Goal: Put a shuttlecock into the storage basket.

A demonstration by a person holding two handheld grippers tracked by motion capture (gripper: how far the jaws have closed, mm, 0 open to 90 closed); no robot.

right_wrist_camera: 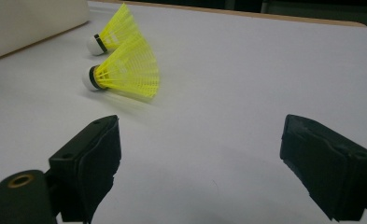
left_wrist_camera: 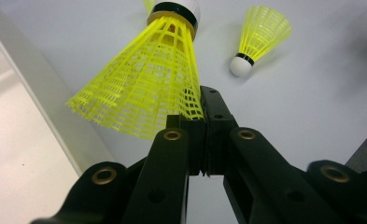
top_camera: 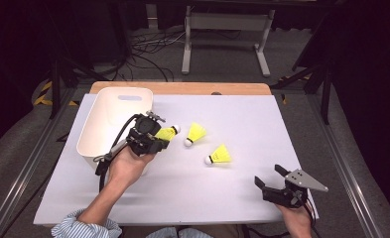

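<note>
Over the white table [top_camera: 182,198], the held shuttlecock [top_camera: 166,133] points cork-first rightward.

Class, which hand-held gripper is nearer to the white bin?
Left. The left hand-held gripper is right beside the white bin, shut on a yellow shuttlecock; the right hand-held gripper sits open across the table.

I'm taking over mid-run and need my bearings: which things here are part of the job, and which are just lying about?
Part of the job:
- held shuttlecock, skirt edge pinched in the shut left gripper
- white bin beside it
- two loose shuttlecocks: middle shuttlecock, near shuttlecock
- right gripper, open, holding nothing

Lying about:
- white frame and cables on the floor behind the table
</note>
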